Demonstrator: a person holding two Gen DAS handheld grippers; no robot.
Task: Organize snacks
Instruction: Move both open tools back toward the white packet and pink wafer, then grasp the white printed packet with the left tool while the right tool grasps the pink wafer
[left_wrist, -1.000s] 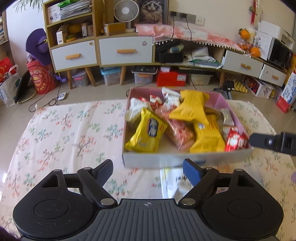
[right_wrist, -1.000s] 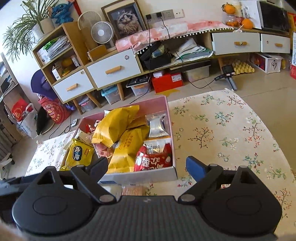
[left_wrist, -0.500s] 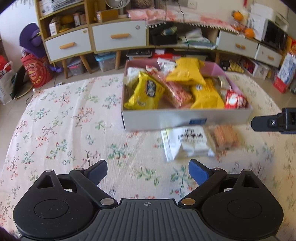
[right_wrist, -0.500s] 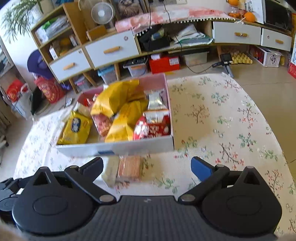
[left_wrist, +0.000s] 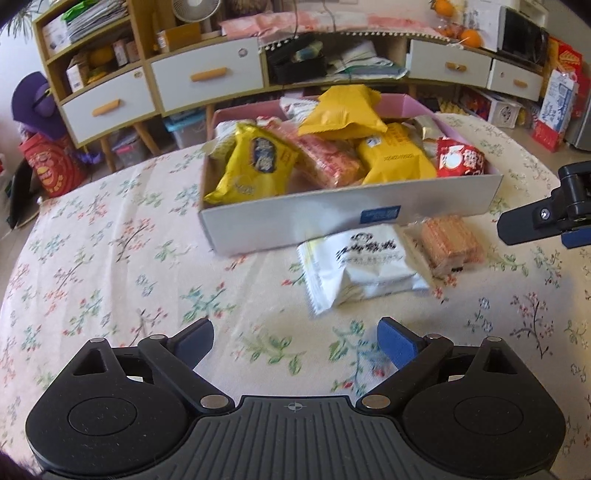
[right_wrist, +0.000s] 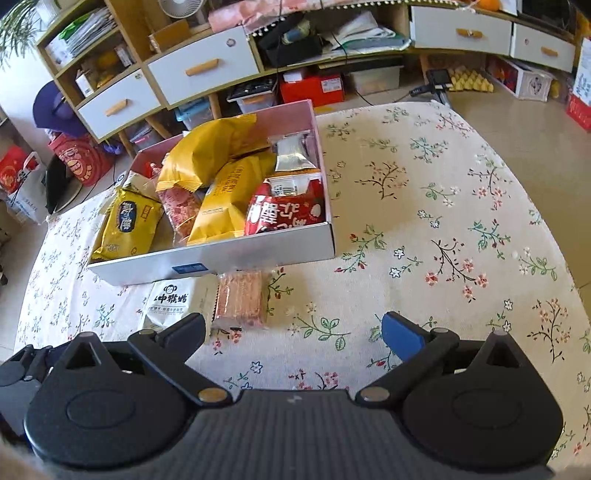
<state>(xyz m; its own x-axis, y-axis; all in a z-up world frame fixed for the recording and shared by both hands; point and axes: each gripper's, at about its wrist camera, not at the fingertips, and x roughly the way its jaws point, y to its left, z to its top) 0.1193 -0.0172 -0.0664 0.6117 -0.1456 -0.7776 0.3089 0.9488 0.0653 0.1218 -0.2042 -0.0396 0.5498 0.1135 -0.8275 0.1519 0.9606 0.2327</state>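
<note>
A white cardboard box (left_wrist: 280, 221) with a pink inside, heaped with several yellow, red and silver snack packs, stands on the floral tablecloth; it also shows in the right wrist view (right_wrist: 236, 256). In front of it lie a white snack pack (left_wrist: 364, 269) (right_wrist: 170, 301) and a clear pack of pink wafers (left_wrist: 448, 240) (right_wrist: 242, 299). My left gripper (left_wrist: 295, 341) is open and empty, short of the white pack. My right gripper (right_wrist: 293, 328) is open and empty, just right of the wafers; part of it shows at the right edge of the left view (left_wrist: 546, 214).
The floral tablecloth (right_wrist: 443, 206) covers the table, with bare cloth right of the box and left of it (left_wrist: 103, 251). Behind the table stand wooden cabinets with white drawers (left_wrist: 207, 77), storage bins and bags on the floor.
Both grippers have pulled back and up from the box. The white pack and the wafer pack, earlier mostly hidden at the box's front, now lie in full view. Both grippers stay open.
</note>
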